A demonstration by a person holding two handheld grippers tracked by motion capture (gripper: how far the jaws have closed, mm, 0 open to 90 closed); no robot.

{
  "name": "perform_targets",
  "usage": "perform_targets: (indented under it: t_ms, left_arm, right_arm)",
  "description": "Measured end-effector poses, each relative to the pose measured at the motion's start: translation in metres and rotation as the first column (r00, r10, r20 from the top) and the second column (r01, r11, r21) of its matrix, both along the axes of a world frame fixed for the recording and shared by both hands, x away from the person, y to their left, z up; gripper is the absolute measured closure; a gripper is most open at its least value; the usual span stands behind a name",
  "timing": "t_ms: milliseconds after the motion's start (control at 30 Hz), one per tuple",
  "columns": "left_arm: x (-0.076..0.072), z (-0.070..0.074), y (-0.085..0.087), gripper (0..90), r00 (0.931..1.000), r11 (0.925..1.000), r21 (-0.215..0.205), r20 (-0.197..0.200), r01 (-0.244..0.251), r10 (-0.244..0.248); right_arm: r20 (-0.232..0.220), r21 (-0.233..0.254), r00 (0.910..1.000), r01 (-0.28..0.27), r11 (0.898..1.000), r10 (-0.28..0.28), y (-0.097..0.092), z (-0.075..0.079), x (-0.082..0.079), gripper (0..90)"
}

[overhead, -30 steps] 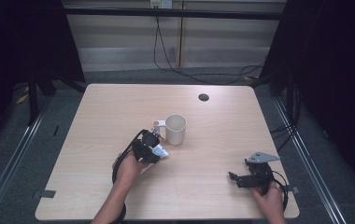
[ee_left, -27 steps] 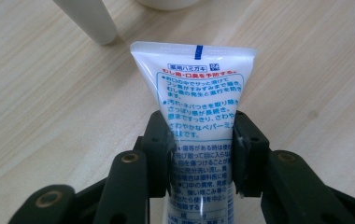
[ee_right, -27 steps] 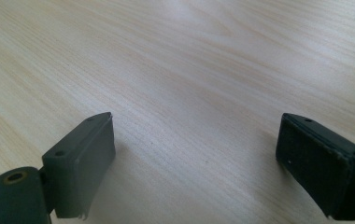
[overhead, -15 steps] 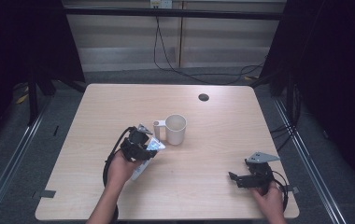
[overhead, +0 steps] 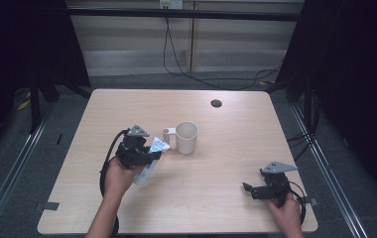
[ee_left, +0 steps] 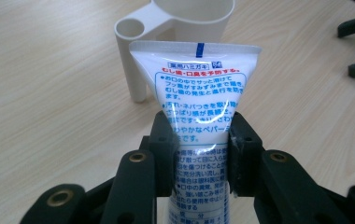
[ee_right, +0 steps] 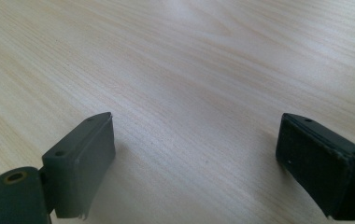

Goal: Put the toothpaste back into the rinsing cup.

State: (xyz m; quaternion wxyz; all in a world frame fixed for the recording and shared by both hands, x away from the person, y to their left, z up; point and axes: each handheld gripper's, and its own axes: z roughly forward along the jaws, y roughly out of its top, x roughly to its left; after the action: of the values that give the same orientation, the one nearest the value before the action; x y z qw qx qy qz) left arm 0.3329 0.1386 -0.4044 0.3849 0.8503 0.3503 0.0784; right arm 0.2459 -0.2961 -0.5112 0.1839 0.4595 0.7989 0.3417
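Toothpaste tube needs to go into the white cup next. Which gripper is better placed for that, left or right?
Left. The left gripper is already clamped on the toothpaste tube, with the white cup right beside it. The right gripper sits open near the table's near right corner, far from both.

White toothpaste tube [ee_left: 199, 121] with blue and red print, crimped end pointing at the cream cup [overhead: 186, 137], just beside its handle.

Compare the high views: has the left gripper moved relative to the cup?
Yes. The left gripper, shut on the toothpaste tube, has drawn back from the white cup towards the table's left side.
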Motion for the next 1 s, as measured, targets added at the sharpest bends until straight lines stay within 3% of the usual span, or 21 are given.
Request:
perform_targets:
  t_ms: [133, 333, 433, 1000]
  left_arm:
    - [0.0, 0.007, 0.0, 68.4, 0.9999, 0.9997, -0.025, 0.014, 0.0, 0.0]
    - [0.003, 0.011, 0.001, 68.4, 0.9988, 0.9994, -0.029, 0.045, -0.017, 0.018]
    - [0.003, 0.014, 0.001, 68.4, 0.9983, 0.998, -0.057, 0.049, -0.029, 0.032]
    - [0.01, 0.038, -0.006, 68.1, 0.9929, 0.9949, -0.09, 0.105, -0.046, 0.055]
  right_arm:
    - [0.0, 0.0, 1.0, 0.0, 1.0, 0.0, 0.0, 0.0, 0.0, 11.3]
    - [0.0, 0.0, 1.0, -0.001, 1.0, 0.001, 0.0, 0.0, 0.0, 11.3]
    - [0.0, 0.0, 1.0, 0.0, 1.0, 0.0, 0.0, 0.0, 0.0, 11.3]
    - [0.0, 0.0, 1.0, 0.0, 1.0, 0.0, 0.0, 0.0, 0.0, 11.3]
